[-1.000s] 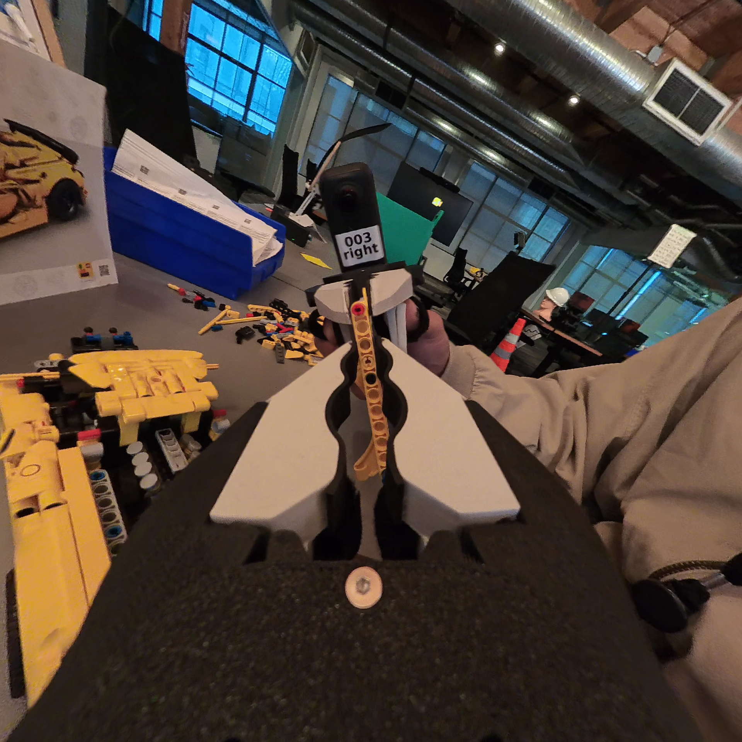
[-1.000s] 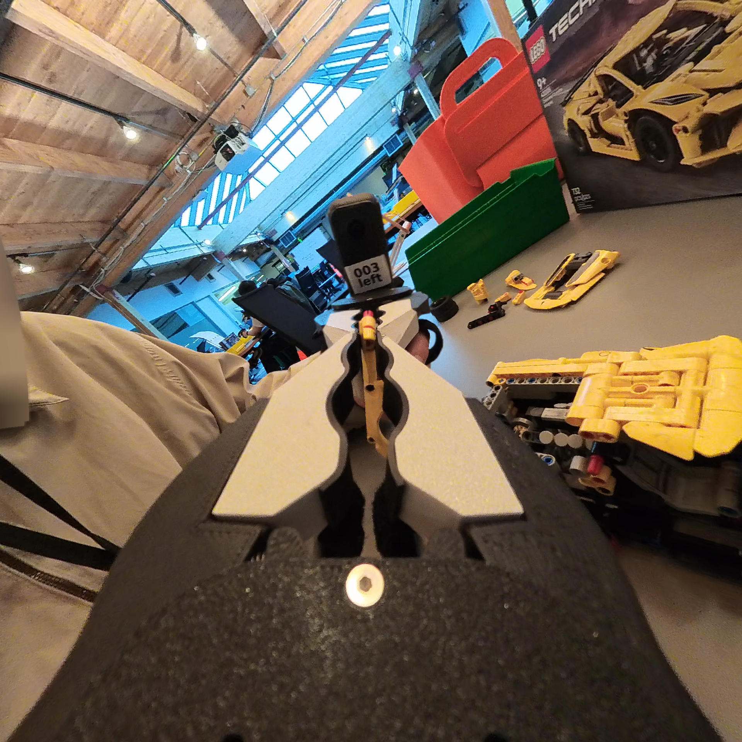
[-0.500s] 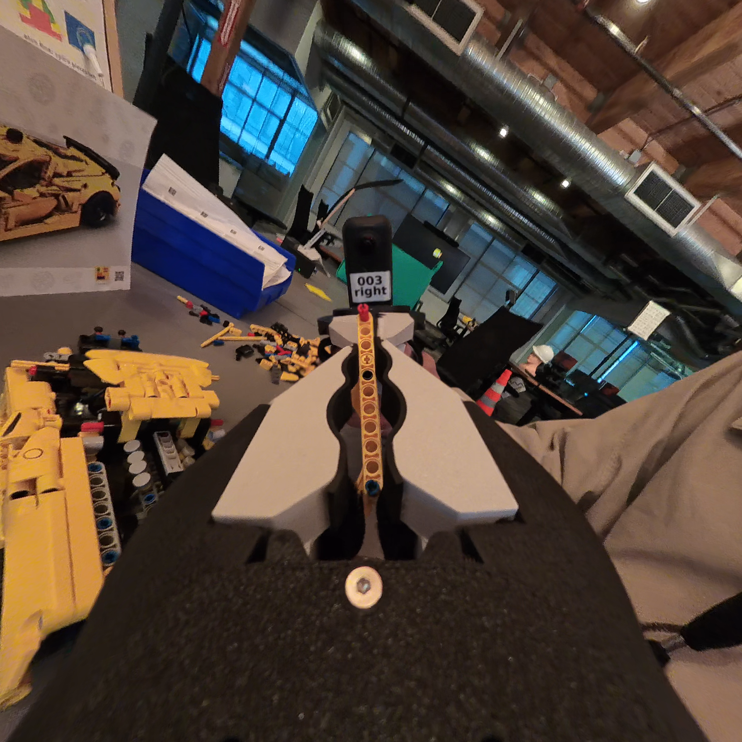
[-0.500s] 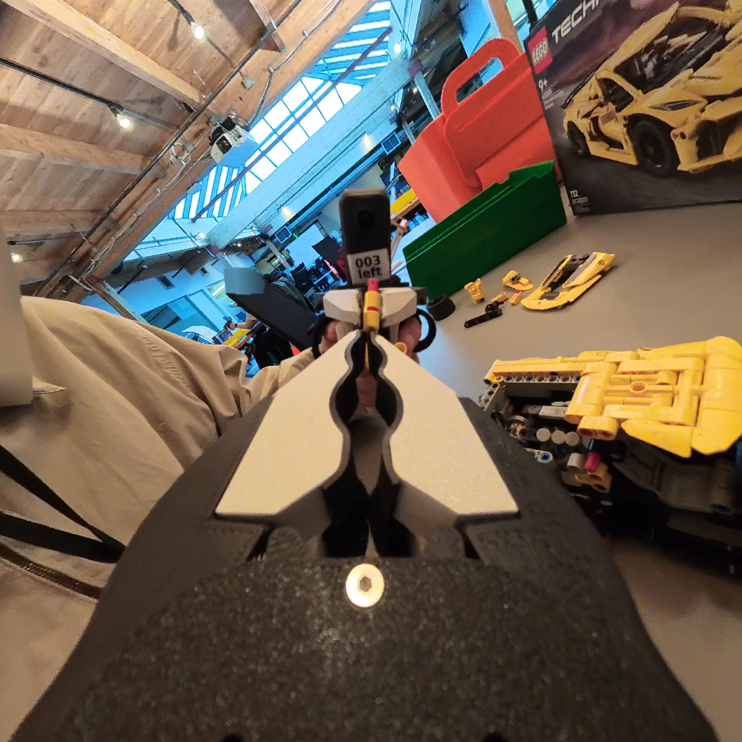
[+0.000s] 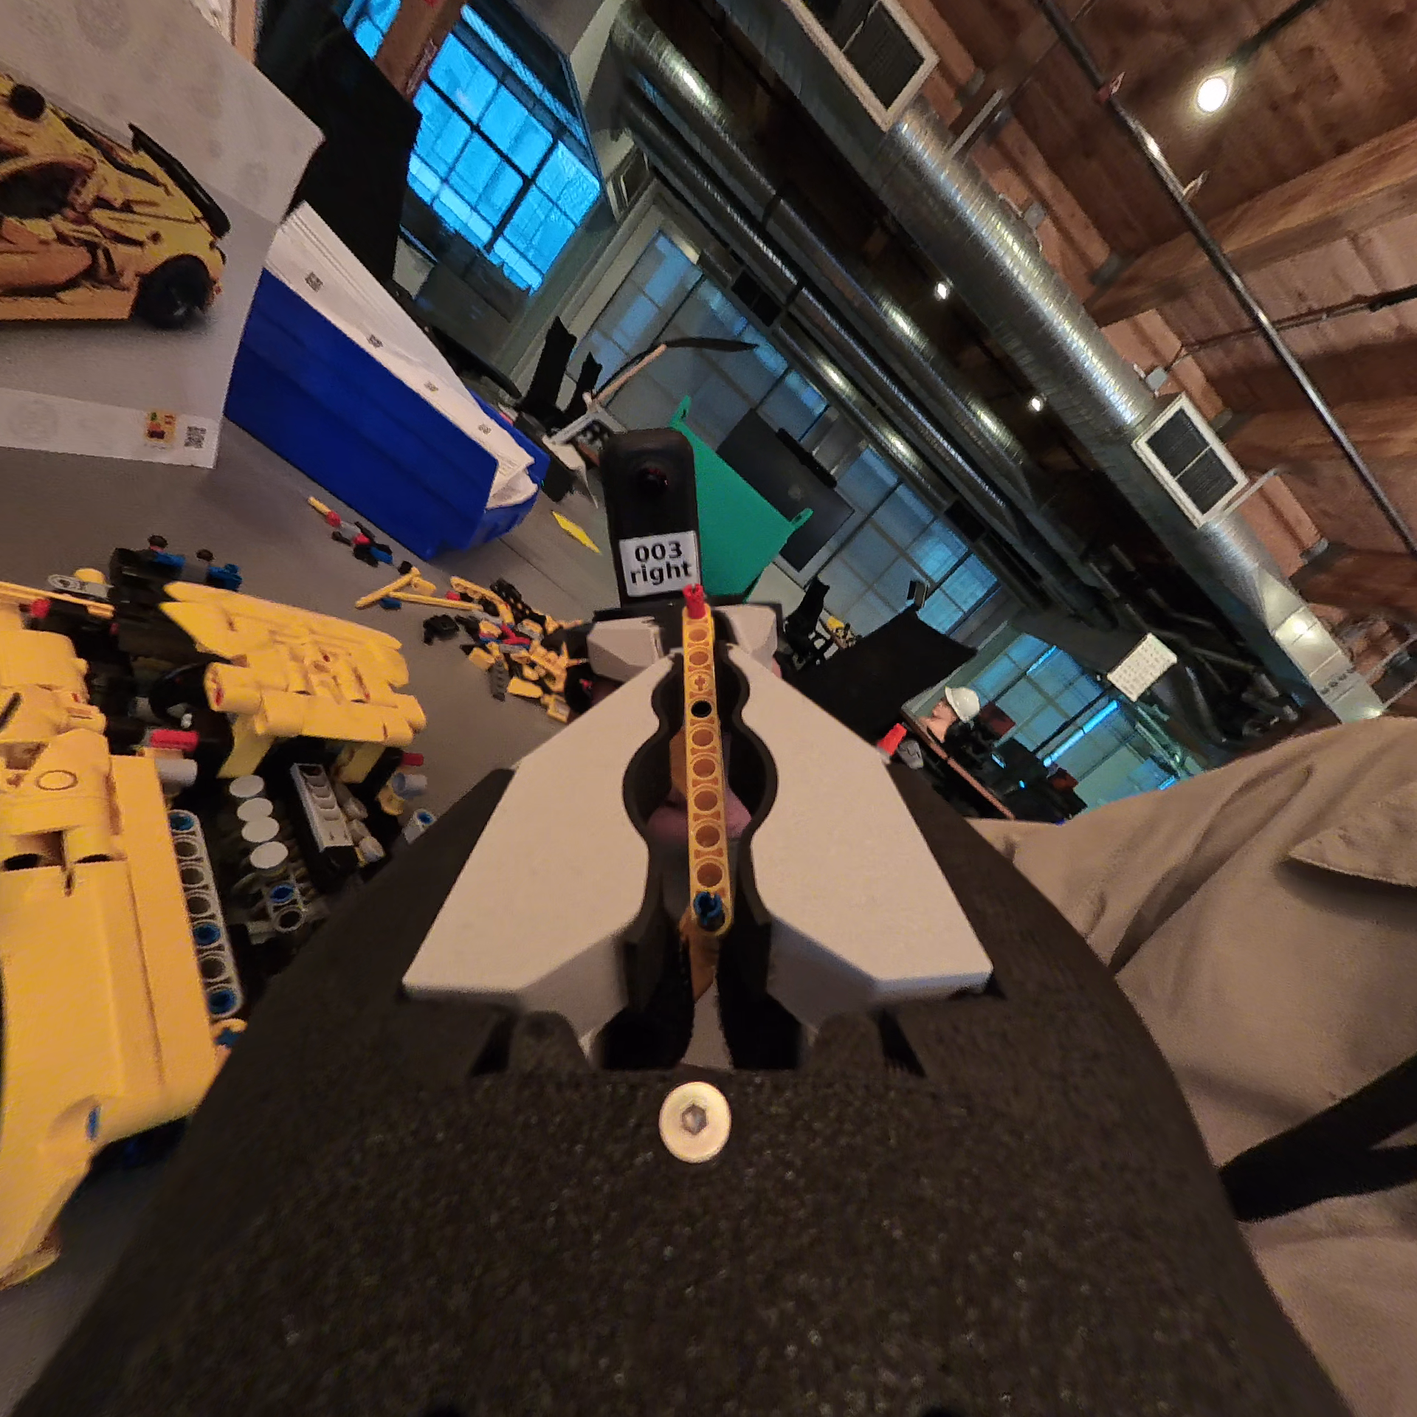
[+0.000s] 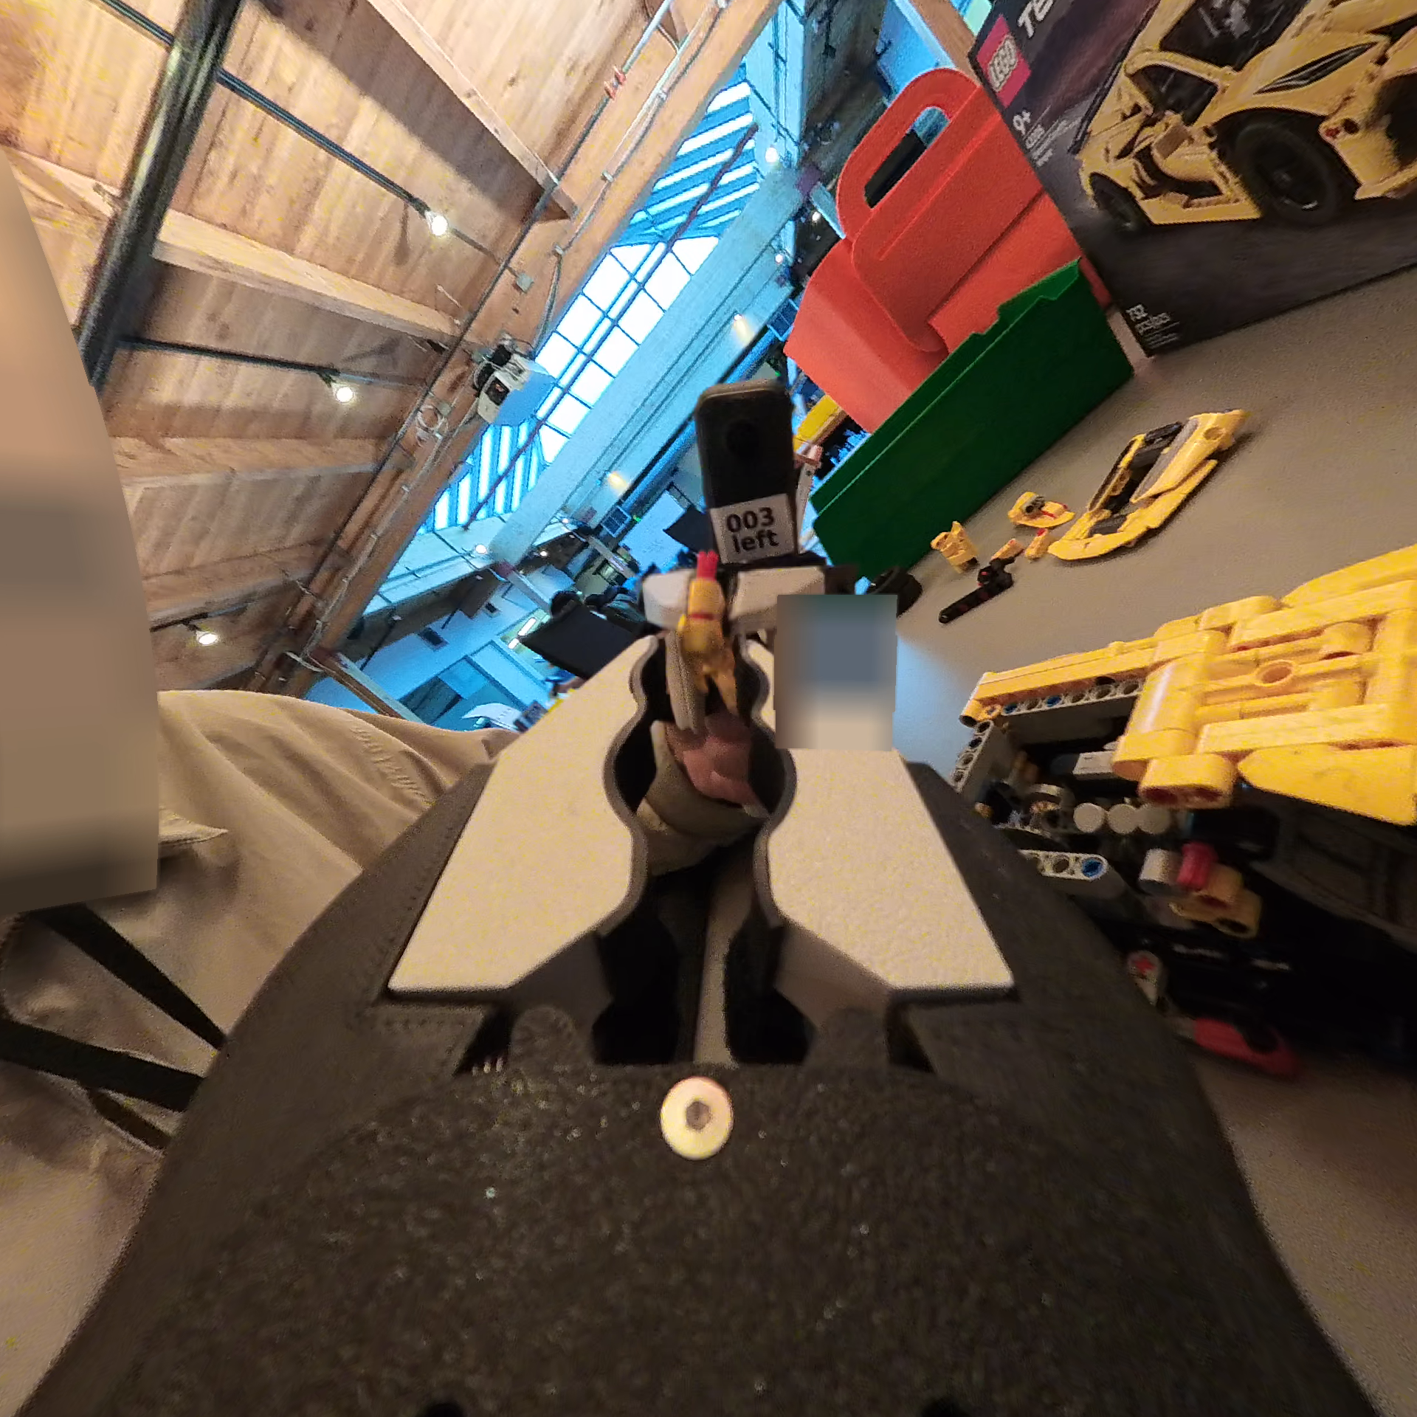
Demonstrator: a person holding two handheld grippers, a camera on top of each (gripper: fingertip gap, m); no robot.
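Observation:
My left gripper (image 5: 701, 659) is shut on a yellow beam with holes (image 5: 704, 767), held up in the air. The beam runs along the fingers, with a blue pin at its near end and a red pin (image 5: 694, 600) at its far tip. My right gripper (image 6: 701, 659) faces it head-on with its jaws a little apart and empty. In the right wrist view the beam (image 6: 701, 621) sticks out of the left gripper (image 6: 717, 606) just beyond my right fingertips. A hand shows behind each gripper.
A half-built yellow car model (image 5: 77, 882) lies on the grey table (image 6: 1303, 383), also in the right wrist view (image 6: 1227, 690). Loose parts (image 5: 506, 636), a blue bin (image 5: 360, 429), a green bin (image 6: 974, 445), a red box (image 6: 920, 253) and the printed carton (image 6: 1227, 153) stand behind. A beige sleeve (image 5: 1227, 920) is close. Only a small space, under 4 cm, lies between the two pairs of fingers.
My right gripper let go of the yellow beam, drew back and opened slightly. The left gripper kept the beam, and both grippers tilted.

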